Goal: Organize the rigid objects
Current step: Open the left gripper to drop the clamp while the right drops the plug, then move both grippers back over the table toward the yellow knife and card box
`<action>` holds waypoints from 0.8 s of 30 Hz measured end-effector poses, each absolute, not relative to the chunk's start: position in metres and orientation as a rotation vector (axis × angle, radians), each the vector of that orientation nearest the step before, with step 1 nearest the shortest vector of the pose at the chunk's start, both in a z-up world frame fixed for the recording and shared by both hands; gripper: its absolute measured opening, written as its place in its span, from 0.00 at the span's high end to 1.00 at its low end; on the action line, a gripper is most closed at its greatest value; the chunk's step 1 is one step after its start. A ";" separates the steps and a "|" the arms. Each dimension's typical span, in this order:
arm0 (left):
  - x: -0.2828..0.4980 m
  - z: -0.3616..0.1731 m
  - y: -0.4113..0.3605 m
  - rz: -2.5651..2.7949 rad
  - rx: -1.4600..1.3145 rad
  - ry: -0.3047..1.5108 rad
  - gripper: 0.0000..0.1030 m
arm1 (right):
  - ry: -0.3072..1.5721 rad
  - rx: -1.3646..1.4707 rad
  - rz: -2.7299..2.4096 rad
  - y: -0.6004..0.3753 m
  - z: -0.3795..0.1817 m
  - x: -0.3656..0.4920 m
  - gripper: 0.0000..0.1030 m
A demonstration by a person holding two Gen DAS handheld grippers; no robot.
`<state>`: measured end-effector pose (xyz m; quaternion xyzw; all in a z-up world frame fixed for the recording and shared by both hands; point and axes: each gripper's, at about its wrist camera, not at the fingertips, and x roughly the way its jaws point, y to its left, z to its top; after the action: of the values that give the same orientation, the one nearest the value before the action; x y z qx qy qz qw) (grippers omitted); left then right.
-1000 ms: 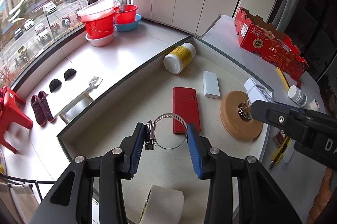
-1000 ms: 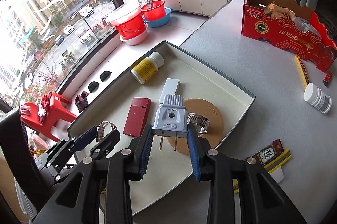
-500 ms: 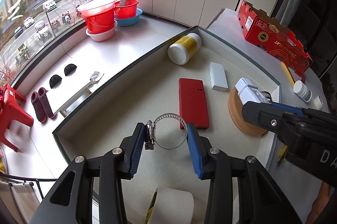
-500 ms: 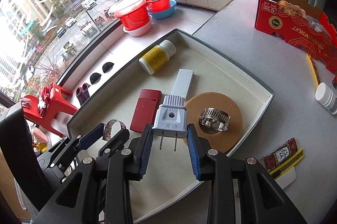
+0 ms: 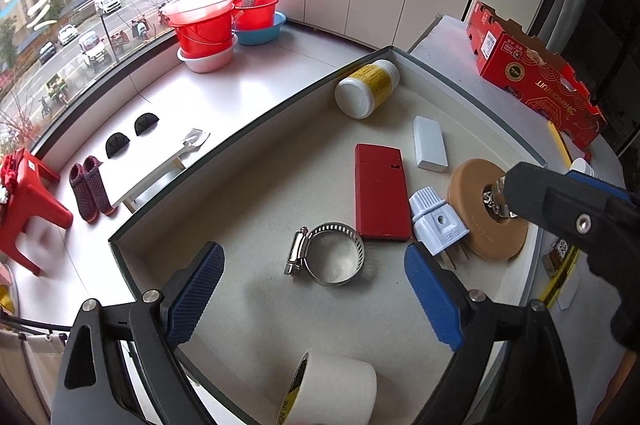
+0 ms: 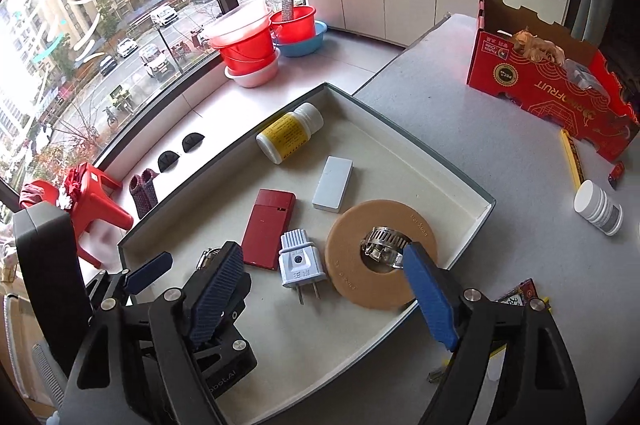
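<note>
Both grippers are open and empty over the shallow tray (image 5: 240, 129) (image 6: 448, 161). In the left wrist view a metal hose clamp (image 5: 326, 254) lies on the tray floor between and just ahead of my left gripper (image 5: 314, 301). A pale blue plug (image 6: 299, 263) (image 5: 438, 221) lies flat ahead of my right gripper (image 6: 320, 299), beside a red flat case (image 6: 269, 228) (image 5: 381, 191). A second hose clamp (image 6: 383, 245) sits in the hole of a tan disc (image 6: 374, 279) (image 5: 486, 225). A white block (image 6: 333, 183) and a yellow-labelled bottle (image 6: 289, 131) lie further back.
A roll of white tape (image 5: 332, 385) lies at the tray's near edge. On the grey table stand a red fruit carton (image 6: 548, 81), a white jar (image 6: 598, 207) and a yellow pencil (image 6: 570, 157). Red basins (image 6: 250, 43) sit on the windowsill.
Both grippers have opened. The hose clamp left my left gripper and lies on the tray floor; the plug left my right gripper and lies beside the red case.
</note>
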<state>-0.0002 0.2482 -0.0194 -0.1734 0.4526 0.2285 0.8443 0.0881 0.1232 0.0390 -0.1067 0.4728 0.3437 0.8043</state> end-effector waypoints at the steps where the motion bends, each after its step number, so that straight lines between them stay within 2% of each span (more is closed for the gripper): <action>1: -0.002 -0.017 0.249 0.485 -0.371 0.945 0.01 | 1.008 -0.228 0.738 0.121 0.041 0.089 0.19; 16: -0.016 -0.001 0.247 0.470 -0.437 0.888 0.00 | 0.948 -0.213 0.615 0.016 0.039 0.096 0.19; 24: -0.014 -0.006 0.238 0.436 -0.446 0.924 0.00 | 1.071 -0.117 0.470 -0.064 -0.005 0.112 0.19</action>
<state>-0.0142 0.2377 -0.0065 -0.2115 0.4384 0.2071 0.8486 0.1118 -0.0645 -0.0048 -0.0551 0.5053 0.2218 0.8321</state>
